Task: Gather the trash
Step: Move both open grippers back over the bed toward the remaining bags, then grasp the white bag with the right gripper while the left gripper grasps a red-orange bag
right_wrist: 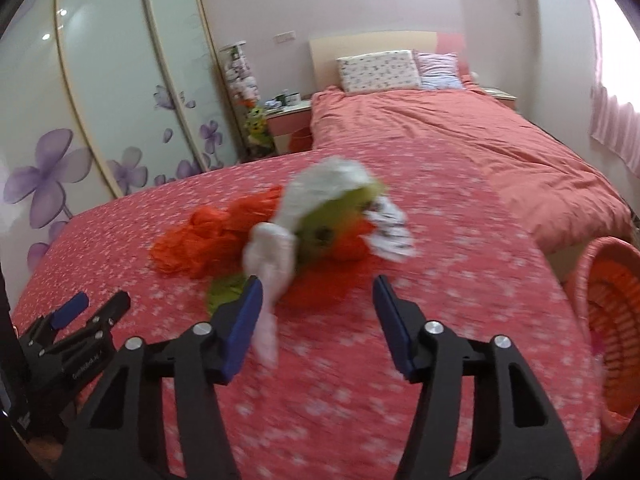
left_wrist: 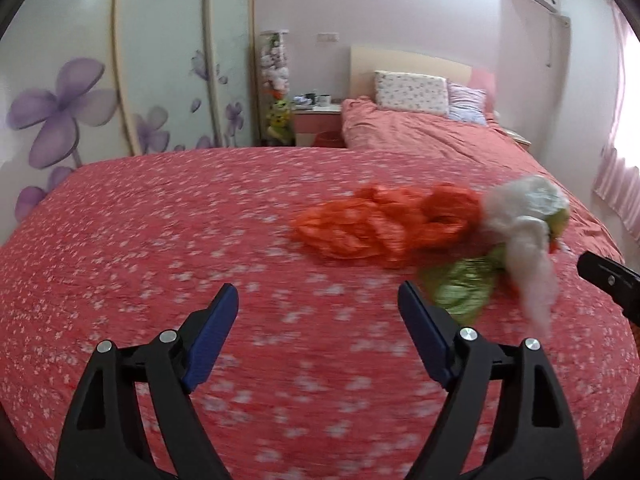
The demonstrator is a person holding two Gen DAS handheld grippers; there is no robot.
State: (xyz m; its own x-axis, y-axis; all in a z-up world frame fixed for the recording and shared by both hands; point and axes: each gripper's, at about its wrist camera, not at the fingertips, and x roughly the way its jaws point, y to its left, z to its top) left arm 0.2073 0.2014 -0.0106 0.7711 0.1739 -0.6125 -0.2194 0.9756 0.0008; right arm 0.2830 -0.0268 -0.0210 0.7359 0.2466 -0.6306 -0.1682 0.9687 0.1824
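Daylight from window [left_wrist: 628, 92] at right, blown out. Motion blur on bedspread [left_wrist: 160, 240] and trash pile [right_wrist: 304, 228]. Strong fisheye curvature, dark vignette corners.

The left gripper [left_wrist: 318, 296] has matte black, wedge-shaped plastic arms with triangular cutouts, round silver bolt heads at the pivots, and flat dark-blue pads [left_wrist: 210, 340] lining the fingers' inner faces. The right gripper [right_wrist: 318, 288] is built alike: black arms, silver bolts, blue pads [right_wrist: 394, 330].
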